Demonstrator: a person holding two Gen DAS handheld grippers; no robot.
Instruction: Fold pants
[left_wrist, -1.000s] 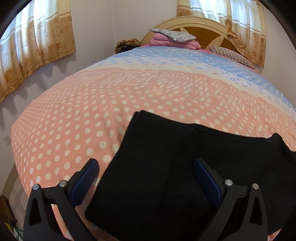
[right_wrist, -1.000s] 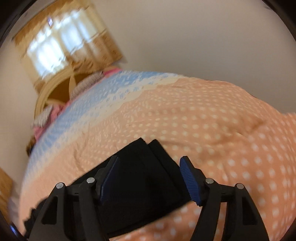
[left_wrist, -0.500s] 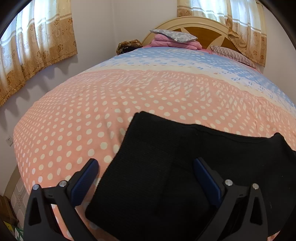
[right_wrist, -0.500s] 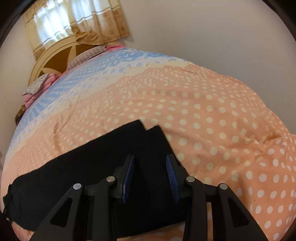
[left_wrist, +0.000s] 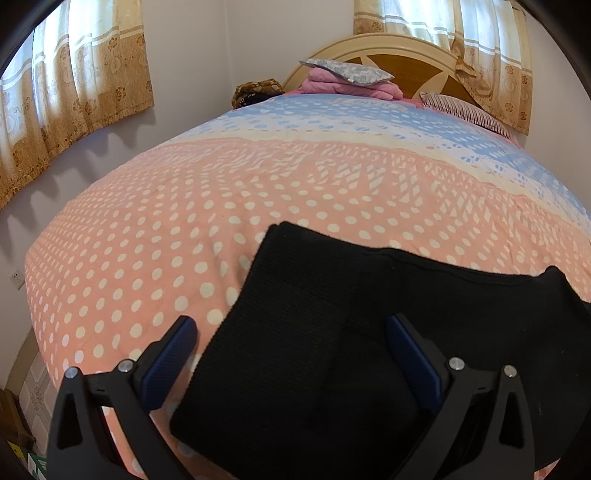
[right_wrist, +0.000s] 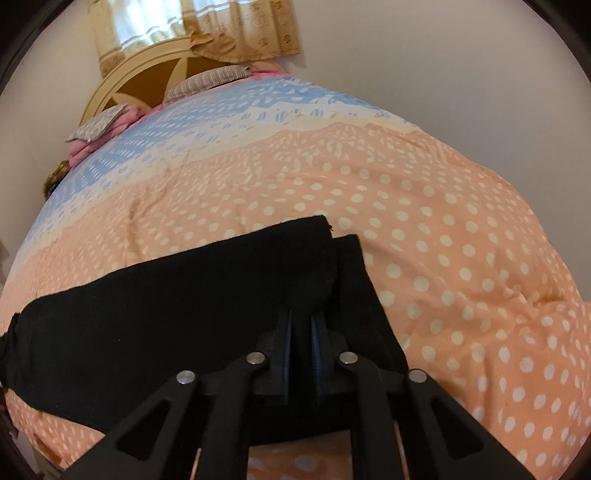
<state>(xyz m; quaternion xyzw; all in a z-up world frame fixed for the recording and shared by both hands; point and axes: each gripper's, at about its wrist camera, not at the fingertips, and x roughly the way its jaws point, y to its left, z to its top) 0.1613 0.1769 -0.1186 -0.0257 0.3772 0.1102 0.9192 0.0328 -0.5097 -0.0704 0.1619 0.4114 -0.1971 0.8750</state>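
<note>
Your right gripper (right_wrist: 300, 332) pinches the pants (right_wrist: 184, 306) at their leg end; your left gripper (left_wrist: 291, 354) gapes wide. The knit looks soft and floppy, so grip its edges

Matt cloth on cloth
Black knit pants (left_wrist: 332, 332), coarse-textured; peach dotted cotton bedspread (left_wrist: 184, 229) smooth; tan wooden headboard (left_wrist: 406, 59) glossy.

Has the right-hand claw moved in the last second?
Yes. The right gripper swung toward the headboard, which sits more central now, and its jaws closed nearly together over the black pants.
</note>
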